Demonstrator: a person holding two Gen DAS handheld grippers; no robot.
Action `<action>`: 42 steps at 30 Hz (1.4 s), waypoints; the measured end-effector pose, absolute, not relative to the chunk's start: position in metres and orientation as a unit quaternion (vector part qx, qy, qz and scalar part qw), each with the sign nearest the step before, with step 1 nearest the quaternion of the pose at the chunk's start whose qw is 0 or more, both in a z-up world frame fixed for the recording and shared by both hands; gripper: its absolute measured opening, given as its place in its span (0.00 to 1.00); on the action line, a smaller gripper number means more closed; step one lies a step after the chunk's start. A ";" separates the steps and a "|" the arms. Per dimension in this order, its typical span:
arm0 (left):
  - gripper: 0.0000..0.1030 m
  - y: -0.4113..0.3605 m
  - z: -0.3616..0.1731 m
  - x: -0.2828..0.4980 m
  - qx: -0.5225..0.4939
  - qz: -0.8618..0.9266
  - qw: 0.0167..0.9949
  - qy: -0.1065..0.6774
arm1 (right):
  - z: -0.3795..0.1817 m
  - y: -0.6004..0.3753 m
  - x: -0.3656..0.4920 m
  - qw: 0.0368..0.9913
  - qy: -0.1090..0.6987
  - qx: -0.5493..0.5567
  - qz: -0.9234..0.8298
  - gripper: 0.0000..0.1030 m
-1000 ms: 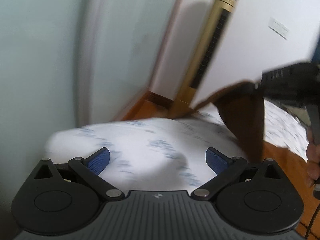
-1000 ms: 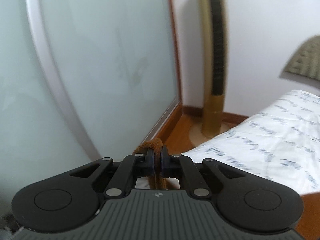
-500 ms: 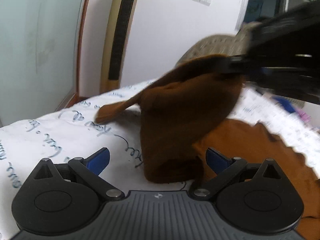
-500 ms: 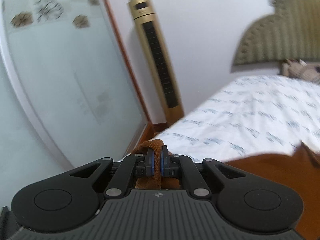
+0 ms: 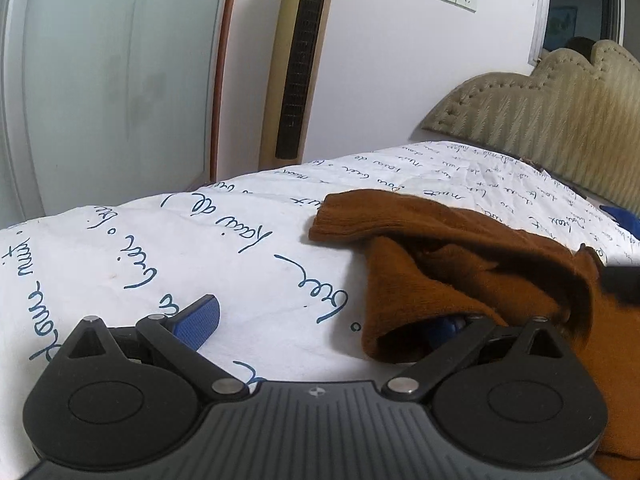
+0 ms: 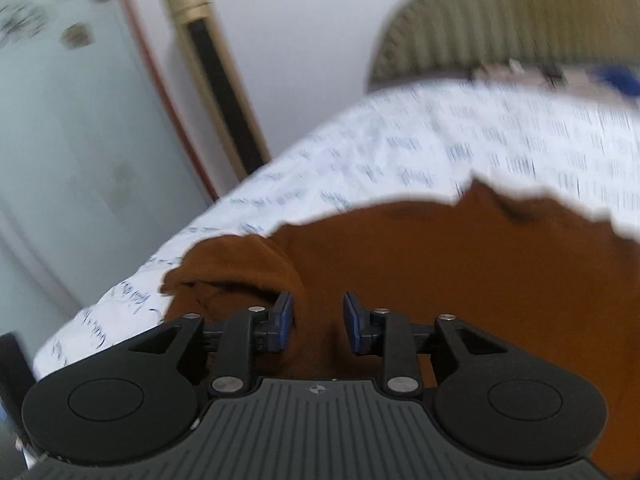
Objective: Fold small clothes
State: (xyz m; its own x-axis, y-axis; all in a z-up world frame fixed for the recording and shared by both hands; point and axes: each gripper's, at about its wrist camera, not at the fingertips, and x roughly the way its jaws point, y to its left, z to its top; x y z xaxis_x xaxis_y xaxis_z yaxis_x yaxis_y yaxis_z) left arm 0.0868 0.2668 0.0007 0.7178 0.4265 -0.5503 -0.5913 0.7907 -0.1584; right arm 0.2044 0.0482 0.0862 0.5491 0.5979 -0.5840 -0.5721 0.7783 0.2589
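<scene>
my left gripper (image 5: 320, 320) hangs low over the bed, its jaws spread wide; the left blue pad (image 5: 200, 320) is bare above the white sheet (image 5: 224, 248) with its blue handwriting print, while the right pad is tucked under a fold of the brown garment (image 5: 440, 276), which drapes over that fingertip without being pinched. the garment lies crumpled on the right side of the sheet, one ribbed cuff reaching out to the left. my right gripper (image 6: 316, 320) sits over the same brown garment (image 6: 440, 272), its jaws opening, cloth lying in the gap and under them but neither pad pressing on it. at the far side stand a gold tower fan (image 5: 300, 64), a frosted glass door (image 5: 108, 80) and a padded headboard (image 5: 540, 120).
</scene>
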 end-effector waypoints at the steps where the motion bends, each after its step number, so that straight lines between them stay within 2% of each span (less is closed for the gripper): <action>1: 1.00 0.264 0.002 0.085 -0.161 0.280 0.912 0.253 | 0.094 0.053 0.201 0.879 0.326 0.003 0.347 0.40; 5: 1.00 0.265 0.003 0.087 -0.164 0.284 0.912 0.246 | 0.110 0.095 0.200 0.856 0.290 -0.087 0.419 0.52; 13: 1.00 0.267 0.004 0.082 -0.194 0.281 0.912 0.227 | 0.088 0.199 0.210 0.769 0.284 -0.260 0.511 0.50; 14: 1.00 0.267 0.005 0.082 -0.194 0.281 0.912 0.229 | 0.084 0.207 0.211 0.762 0.285 -0.283 0.508 0.46; 16: 1.00 0.266 0.004 0.085 -0.190 0.283 0.910 0.235 | 0.075 0.221 0.212 0.750 0.285 -0.326 0.500 0.46; 17: 1.00 0.266 0.004 0.086 -0.188 0.284 0.910 0.237 | 0.072 0.225 0.212 0.742 0.289 -0.338 0.502 0.42; 18: 1.00 0.265 0.004 0.087 -0.186 0.284 0.909 0.240 | 0.068 0.228 0.211 0.740 0.286 -0.350 0.498 0.33; 20: 1.00 0.265 0.004 0.088 -0.186 0.284 0.909 0.243 | 0.065 0.232 0.208 0.742 0.280 -0.361 0.490 0.27; 21: 1.00 0.266 0.003 0.088 -0.187 0.284 0.909 0.243 | 0.064 0.232 0.208 0.745 0.278 -0.359 0.489 0.21; 23: 1.00 0.266 0.003 0.089 -0.186 0.283 0.908 0.245 | 0.063 0.232 0.209 0.758 0.274 -0.350 0.477 0.14; 26: 1.00 0.266 0.002 0.090 -0.185 0.284 0.908 0.248 | 0.070 0.221 0.215 0.781 0.274 -0.302 0.473 0.09; 33: 1.00 0.267 0.002 0.090 -0.189 0.281 0.909 0.243 | 0.099 0.159 0.228 0.850 0.254 -0.173 0.428 0.08; 42: 1.00 0.268 0.003 0.089 -0.193 0.264 0.913 0.242 | 0.111 0.023 0.208 0.926 0.214 0.030 0.309 0.08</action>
State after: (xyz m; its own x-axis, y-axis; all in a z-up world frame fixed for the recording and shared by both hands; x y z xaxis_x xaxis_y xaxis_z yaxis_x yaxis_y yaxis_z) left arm 0.0895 0.2678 0.0028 0.7429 0.3886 -0.5450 -0.5762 0.7857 -0.2252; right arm 0.2080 0.0225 0.1114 0.7171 0.5860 -0.3772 -0.5603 0.8067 0.1881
